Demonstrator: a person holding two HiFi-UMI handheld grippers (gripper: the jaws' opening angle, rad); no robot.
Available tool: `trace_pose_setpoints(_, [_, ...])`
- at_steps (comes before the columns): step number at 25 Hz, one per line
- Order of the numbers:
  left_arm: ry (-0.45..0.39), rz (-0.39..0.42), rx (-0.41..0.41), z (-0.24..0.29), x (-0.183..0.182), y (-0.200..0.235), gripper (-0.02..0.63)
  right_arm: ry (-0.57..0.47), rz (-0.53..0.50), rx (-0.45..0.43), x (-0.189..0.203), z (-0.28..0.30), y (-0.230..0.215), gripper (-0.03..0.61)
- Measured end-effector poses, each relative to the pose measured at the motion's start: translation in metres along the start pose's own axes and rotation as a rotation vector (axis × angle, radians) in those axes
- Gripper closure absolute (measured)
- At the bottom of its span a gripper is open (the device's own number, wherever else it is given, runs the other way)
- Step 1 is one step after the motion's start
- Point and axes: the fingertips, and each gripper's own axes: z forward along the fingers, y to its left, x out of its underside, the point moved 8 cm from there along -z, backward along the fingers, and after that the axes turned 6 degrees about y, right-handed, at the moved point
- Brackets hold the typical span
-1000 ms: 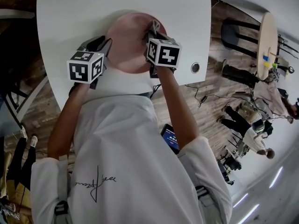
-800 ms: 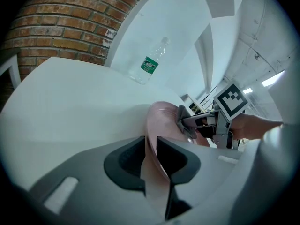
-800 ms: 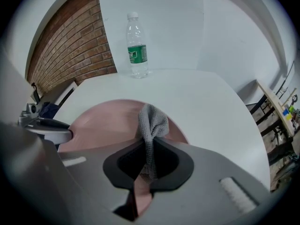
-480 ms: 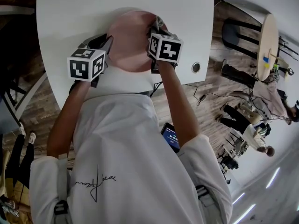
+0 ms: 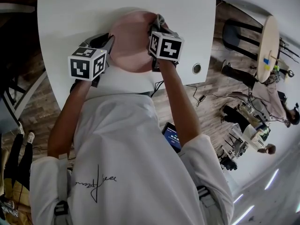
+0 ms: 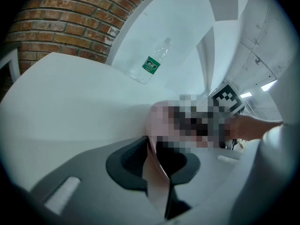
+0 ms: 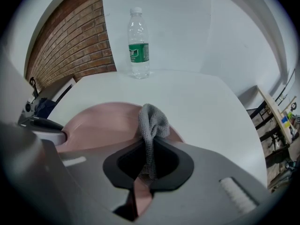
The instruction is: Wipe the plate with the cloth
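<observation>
A pink plate (image 5: 131,41) lies on the white table (image 5: 70,13). My left gripper (image 5: 108,43) holds the plate's near-left rim. In the left gripper view the thin rim (image 6: 158,177) runs between the jaws of the left gripper (image 6: 157,159); they are easing open, with the pads still on it. My right gripper (image 5: 154,26) is over the plate's right side, shut on a grey knitted cloth (image 5: 161,20). In the right gripper view the cloth (image 7: 151,121) bunches up out of the right gripper (image 7: 144,172) and rests on the plate (image 7: 103,123).
A clear water bottle with a green label (image 7: 138,43) stands at the far side of the table, also in the left gripper view (image 6: 152,62). A round port (image 5: 196,68) sits near the table's right edge. Chairs, another table and people are on the floor at the right.
My right gripper has shifted slightly toward the plate's far right rim with the cloth. The left gripper stays at the plate's rim.
</observation>
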Motion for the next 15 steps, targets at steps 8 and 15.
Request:
trace_pose_setpoints(8, [-0.001, -0.005, 0.005, 0.0002, 0.0005, 0.0000, 0.544, -0.004, -0.031, -0.005, -0.0042, 0.0027, 0.0056, 0.557])
trace_pose_setpoints(15, [-0.003, -0.009, 0.011, -0.0006, -0.0009, 0.0012, 0.543, -0.002, -0.046, -0.001, -0.0085, 0.0028, 0.0101, 0.557])
